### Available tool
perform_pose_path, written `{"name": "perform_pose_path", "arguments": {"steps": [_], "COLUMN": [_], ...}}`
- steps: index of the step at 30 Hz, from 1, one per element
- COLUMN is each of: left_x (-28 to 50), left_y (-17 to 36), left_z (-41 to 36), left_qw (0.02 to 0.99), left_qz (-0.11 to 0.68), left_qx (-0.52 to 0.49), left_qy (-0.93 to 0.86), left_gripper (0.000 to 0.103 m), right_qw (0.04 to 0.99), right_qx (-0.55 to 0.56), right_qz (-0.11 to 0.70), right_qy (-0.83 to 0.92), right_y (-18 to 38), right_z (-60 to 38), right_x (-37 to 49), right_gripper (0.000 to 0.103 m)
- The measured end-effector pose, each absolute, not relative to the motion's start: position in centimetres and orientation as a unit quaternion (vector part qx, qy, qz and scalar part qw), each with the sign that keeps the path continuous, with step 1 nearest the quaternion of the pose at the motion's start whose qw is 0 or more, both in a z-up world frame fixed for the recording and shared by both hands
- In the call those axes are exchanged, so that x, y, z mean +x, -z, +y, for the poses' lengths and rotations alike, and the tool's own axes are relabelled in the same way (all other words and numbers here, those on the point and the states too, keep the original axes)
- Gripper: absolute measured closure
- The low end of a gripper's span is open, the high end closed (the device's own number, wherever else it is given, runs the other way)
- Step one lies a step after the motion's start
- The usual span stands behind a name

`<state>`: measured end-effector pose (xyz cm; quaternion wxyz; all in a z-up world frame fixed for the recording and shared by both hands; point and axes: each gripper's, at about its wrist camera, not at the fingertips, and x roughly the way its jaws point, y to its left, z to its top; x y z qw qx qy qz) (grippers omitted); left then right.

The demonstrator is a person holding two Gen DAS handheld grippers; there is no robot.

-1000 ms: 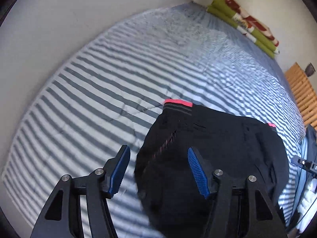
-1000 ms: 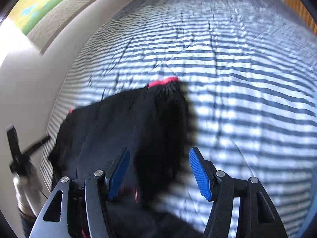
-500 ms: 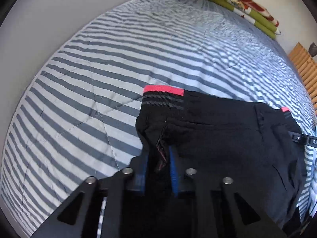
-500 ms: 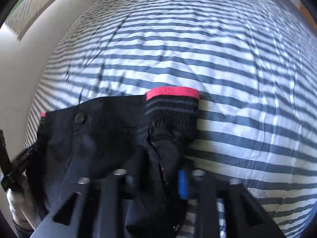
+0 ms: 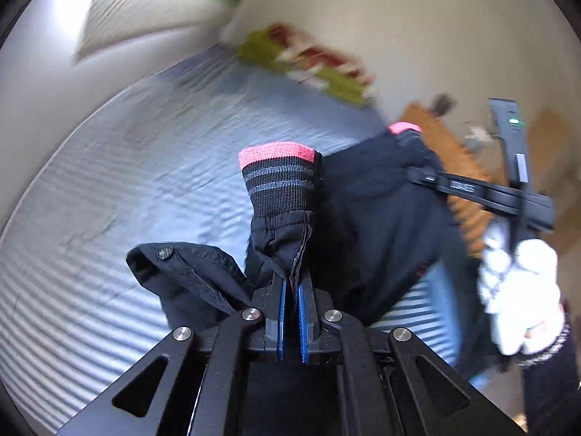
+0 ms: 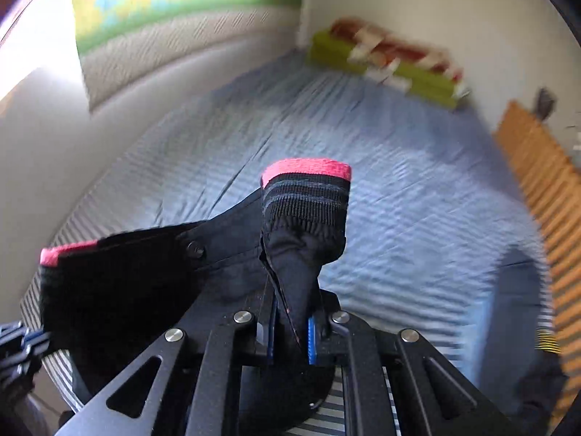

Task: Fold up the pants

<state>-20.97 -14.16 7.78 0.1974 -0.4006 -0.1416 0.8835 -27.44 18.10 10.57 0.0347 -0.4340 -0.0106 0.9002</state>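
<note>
Aloft, pants (image 5: 366, 218) over striped bed (image 5: 109, 189)

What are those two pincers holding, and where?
The black pants: each gripper, left and right, pinches the fabric just below a pink-edged ribbed band.

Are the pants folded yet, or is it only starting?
Only starting. Done: the left tool and right tool have each pinched a leg of the black pants near its pink cuff. In hand: the pants hang above the striped bed. Left: all the folding.
</note>
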Motion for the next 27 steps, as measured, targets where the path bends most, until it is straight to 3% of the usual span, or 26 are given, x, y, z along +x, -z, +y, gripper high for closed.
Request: {"name": "perform_pose_path", "arguments": {"steps": [9,14,17,21,25,27], "left_x": [-13.2,-10.0,-10.4,-11.9,-13.7,-14.1], "left_y": [-23.6,-25.6,-23.2,-17.7,-10.6,-7.5], "left_z": [2.7,3.7,-0.5,-9.8,-22.1,-28.6], "left_qw": [0.388,0.415,0.377,0.282,0.145,0.035], "left_qz": [-0.116,-0.117,-0.133,-0.161,-0.203,-0.196], "left_qx": [-0.288,-0.257,-0.269,-0.291,-0.327,-0.328], "left_qy": [-0.868,-0.865,-0.876,-0.900,-0.911,-0.923], "left_gripper": [0.098,0.098,0.098,0.098,0.098,0.098], "right_qw": [0.160,0.167,0.118,0.036,-0.064,-0.109], "right_qx": [-0.296,-0.271,-0.280,-0.329,-0.374,-0.403], "right_qz": [-0.046,-0.057,-0.066,-0.100,-0.106,-0.097], "right_qy": [-0.940,-0.946,-0.950,-0.938,-0.919,-0.904], "right_y": [-30.4,-35.0,-33.2,-25.5,-17.0,-13.8], "right_z": [28.6,29.0,25.3,15.7,2.5,-4.2], "right_x": [-13.8,-12.8,-16.7,-26.1,-35.4,-39.3], "right_gripper": [0.093,0.093,0.093,0.093,0.092,0.084]}}
